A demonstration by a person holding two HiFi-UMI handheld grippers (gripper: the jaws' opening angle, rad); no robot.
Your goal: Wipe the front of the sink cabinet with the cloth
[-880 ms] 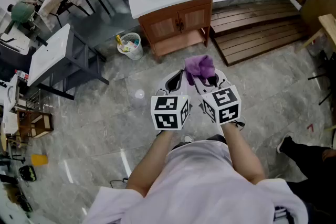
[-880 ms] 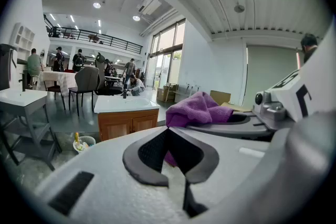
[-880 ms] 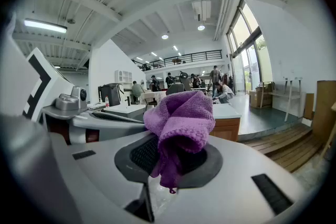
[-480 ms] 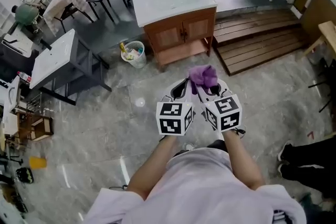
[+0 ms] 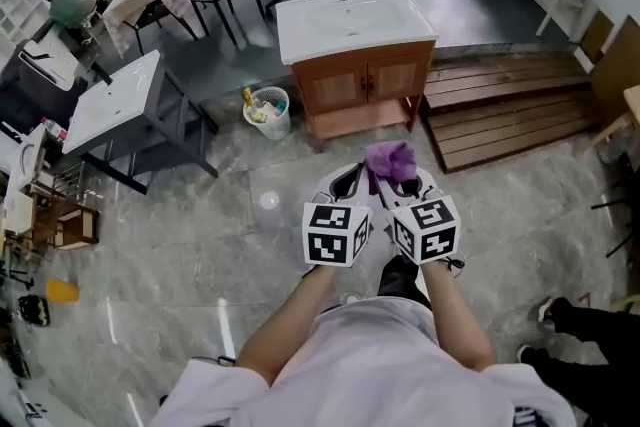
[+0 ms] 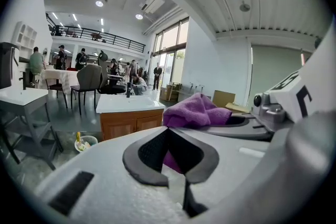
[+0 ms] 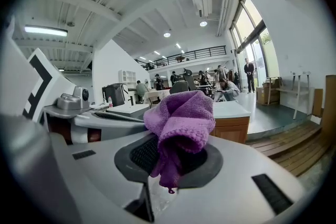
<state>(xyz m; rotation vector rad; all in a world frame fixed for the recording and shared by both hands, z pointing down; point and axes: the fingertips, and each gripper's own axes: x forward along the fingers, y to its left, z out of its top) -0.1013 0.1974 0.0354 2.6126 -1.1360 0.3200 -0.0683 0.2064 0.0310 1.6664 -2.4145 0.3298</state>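
Your right gripper (image 5: 400, 181) has its fingers (image 7: 135, 157) clamped on one crumpled purple terry cloth (image 7: 181, 120), which bunches above them. Your left gripper (image 5: 344, 182) is closed and empty. One wooden sink cabinet (image 5: 365, 87) stands well ahead.

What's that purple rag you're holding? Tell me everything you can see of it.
The cloth is purple, soft and nubbly like terry or microfibre, bunched into a loose wad. The right gripper pinches its lower folds between its jaws; the rest bulges up above them. It hangs in the air, short of the sink cabinet.
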